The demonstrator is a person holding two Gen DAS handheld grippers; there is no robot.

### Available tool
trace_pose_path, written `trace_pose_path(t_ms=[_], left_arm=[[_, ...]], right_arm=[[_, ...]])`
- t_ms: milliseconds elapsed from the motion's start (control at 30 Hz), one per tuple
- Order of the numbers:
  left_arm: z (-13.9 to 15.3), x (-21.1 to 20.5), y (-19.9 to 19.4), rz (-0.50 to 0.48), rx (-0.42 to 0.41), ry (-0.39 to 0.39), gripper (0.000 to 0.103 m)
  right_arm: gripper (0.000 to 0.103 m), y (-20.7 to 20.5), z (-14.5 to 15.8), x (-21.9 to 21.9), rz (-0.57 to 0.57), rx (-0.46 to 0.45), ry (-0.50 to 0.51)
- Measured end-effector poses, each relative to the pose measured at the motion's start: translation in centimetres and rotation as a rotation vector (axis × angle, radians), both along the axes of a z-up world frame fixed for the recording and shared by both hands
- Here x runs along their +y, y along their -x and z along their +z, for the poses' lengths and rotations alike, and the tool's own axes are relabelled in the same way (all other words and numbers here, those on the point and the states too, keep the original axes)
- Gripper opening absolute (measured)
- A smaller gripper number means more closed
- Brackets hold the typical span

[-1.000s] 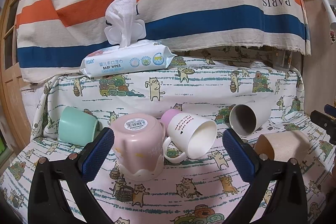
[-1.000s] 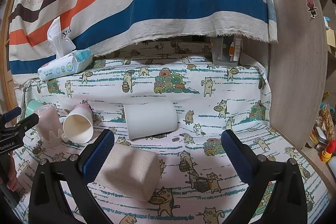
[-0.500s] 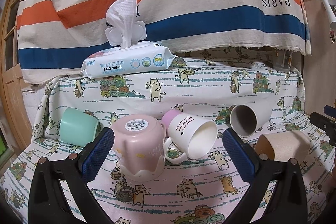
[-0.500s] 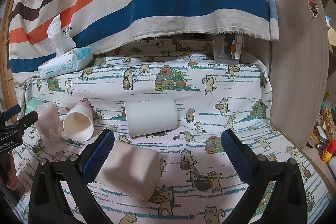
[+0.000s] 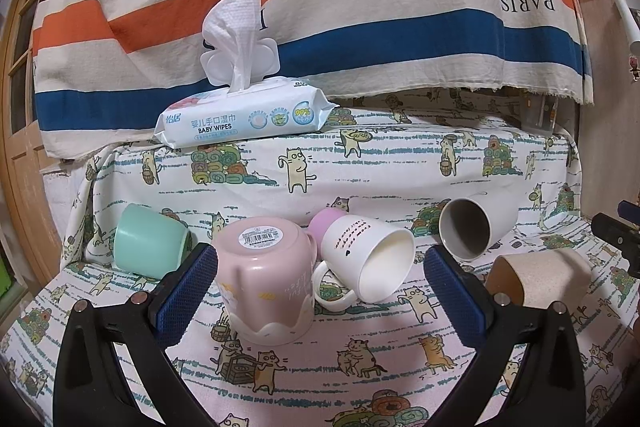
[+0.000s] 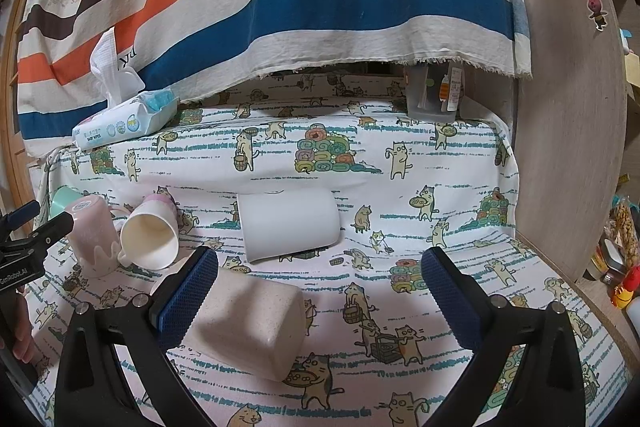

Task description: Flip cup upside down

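Several cups rest on a cat-print cloth. A pink cup [image 5: 266, 283] stands upside down, barcode sticker on its base, just ahead of my open left gripper [image 5: 320, 287]. A white mug with pink base [image 5: 368, 257] lies on its side beside it. A mint cup [image 5: 148, 247], a white cup [image 5: 474, 227] and a speckled beige cup [image 5: 540, 277] also lie on their sides. My right gripper [image 6: 320, 287] is open and empty, with the beige cup [image 6: 248, 323] by its left finger and the white cup [image 6: 290, 223] beyond.
A baby wipes pack [image 5: 240, 115] sits on the raised ledge behind, under a striped hanging cloth [image 5: 360, 7]. A clear container [image 6: 436, 95] stands at the ledge's right end. A wooden panel [image 6: 568, 107] bounds the right side; a wooden door frame [image 5: 16, 147] the left.
Both wrist views have shifted slightly, with the scene sitting a little lower in the frames now. No cup has moved and both grippers stay open.
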State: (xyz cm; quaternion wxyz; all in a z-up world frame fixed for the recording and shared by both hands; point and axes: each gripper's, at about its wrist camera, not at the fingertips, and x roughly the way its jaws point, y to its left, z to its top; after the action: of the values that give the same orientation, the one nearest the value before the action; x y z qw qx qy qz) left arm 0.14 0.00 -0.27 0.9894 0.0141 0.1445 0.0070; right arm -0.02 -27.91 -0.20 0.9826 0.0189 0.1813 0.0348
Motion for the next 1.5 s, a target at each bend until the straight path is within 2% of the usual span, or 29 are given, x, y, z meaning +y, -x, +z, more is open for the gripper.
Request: trace_pose_path(t_ms=[1500], left_arm=[[-0.1,-0.01,-0.08,-0.014,0.006,-0.007,0.102]], right_arm=[[0.102,-0.25,-0.55,-0.28,-0.01,0.01,-0.003]])
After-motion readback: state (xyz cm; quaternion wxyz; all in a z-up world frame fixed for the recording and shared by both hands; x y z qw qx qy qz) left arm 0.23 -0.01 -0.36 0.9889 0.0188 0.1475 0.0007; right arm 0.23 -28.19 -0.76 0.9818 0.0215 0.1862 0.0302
